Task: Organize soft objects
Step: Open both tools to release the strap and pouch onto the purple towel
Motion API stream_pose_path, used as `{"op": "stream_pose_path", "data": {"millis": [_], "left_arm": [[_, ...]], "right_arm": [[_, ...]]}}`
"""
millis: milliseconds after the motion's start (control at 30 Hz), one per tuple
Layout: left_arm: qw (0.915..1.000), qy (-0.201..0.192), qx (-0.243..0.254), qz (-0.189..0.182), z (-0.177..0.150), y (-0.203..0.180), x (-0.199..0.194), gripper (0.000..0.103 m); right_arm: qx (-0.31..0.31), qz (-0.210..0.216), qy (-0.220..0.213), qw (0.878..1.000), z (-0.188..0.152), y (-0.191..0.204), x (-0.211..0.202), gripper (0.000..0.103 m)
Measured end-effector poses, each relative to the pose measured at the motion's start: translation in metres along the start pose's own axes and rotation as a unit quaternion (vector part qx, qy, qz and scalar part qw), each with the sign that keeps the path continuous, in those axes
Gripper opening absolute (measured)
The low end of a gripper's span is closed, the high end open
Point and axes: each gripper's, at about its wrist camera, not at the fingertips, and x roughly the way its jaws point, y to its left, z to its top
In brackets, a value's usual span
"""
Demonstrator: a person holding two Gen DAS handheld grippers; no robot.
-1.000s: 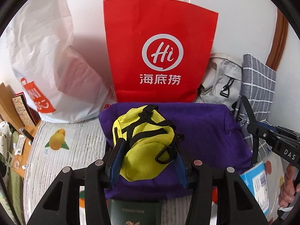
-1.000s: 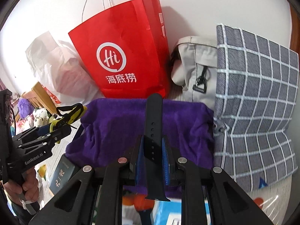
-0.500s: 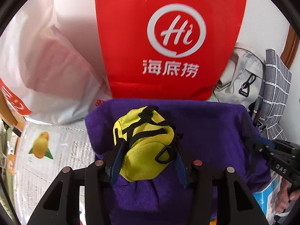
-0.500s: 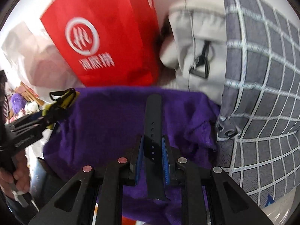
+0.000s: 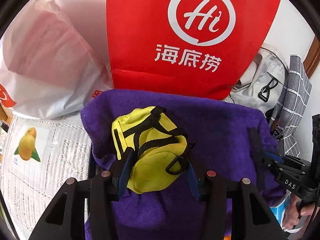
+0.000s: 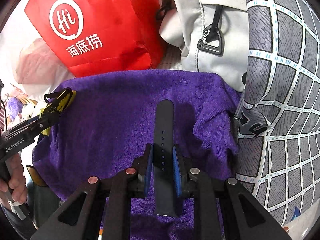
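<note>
Pouch point(image 5: 154, 150) and strap point(image 6: 164, 150) now nearer red bag point(image 5: 190, 36).

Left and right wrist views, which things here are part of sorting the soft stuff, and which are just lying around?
In the job:
yellow pouch, in the left claw
black strap, in the right claw
purple towel

Lying about:
red paper bag
white plastic bag
grey backpack
checked cushion

Bright daylight, sharp focus (fisheye-warped black edges).
</note>
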Motion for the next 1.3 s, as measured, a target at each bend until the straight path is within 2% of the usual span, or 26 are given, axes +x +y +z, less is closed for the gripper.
{"op": "stream_pose_path", "data": {"millis": [100, 133, 167, 267, 333, 400, 633, 767, 1000, 1167, 1300], "left_arm": [[1.0, 0.001, -0.005, -0.002, 0.0, 0.0, -0.001, 0.049], [1.0, 0.003, -0.006, -0.004, 0.001, -0.001, 0.0, 0.049], [0.9999, 0.004, -0.007, -0.008, 0.001, -0.001, 0.0, 0.049], [0.9998, 0.012, -0.009, -0.011, 0.0, -0.001, -0.002, 0.065], [0.9999, 0.009, -0.01, -0.01, 0.0, -0.003, -0.006, 0.067], [0.9999, 0.01, -0.007, -0.011, 0.001, -0.006, -0.011, 0.072], [0.9999, -0.016, 0.007, 0.0, -0.001, -0.016, -0.039, 0.072], [0.9983, -0.051, 0.022, 0.015, -0.006, -0.024, -0.069, 0.072], [0.9984, -0.055, 0.012, -0.009, -0.024, -0.023, -0.111, 0.072], [0.998, -0.06, -0.006, -0.016, -0.052, -0.011, -0.144, 0.072], [0.998, -0.062, 0.001, -0.011, -0.077, -0.01, -0.165, 0.072]], "right_arm": [[0.003, 0.001, -0.002, 1.0, 0.003, -0.002, 0.0, 0.022], [0.005, 0.003, -0.002, 1.0, 0.003, -0.004, 0.001, 0.03], [0.008, 0.004, 0.0, 1.0, 0.003, -0.005, 0.0, 0.043], [0.012, 0.009, -0.011, 1.0, 0.003, -0.004, -0.01, 0.057], [0.009, 0.008, -0.018, 1.0, 0.003, -0.002, -0.016, 0.06], [0.007, 0.001, -0.027, 1.0, 0.005, -0.002, -0.021, 0.061], [0.02, -0.019, -0.063, 0.998, 0.0, 0.001, -0.052, 0.061], [0.006, -0.034, -0.097, 0.995, -0.011, 0.016, -0.081, 0.061], [-0.006, -0.023, -0.074, 0.997, -0.043, 0.03, -0.111, 0.061], [0.006, -0.001, -0.066, 0.998, -0.074, 0.039, -0.127, 0.061], [0.018, 0.008, -0.063, 0.998, -0.099, 0.042, -0.144, 0.061]]}}
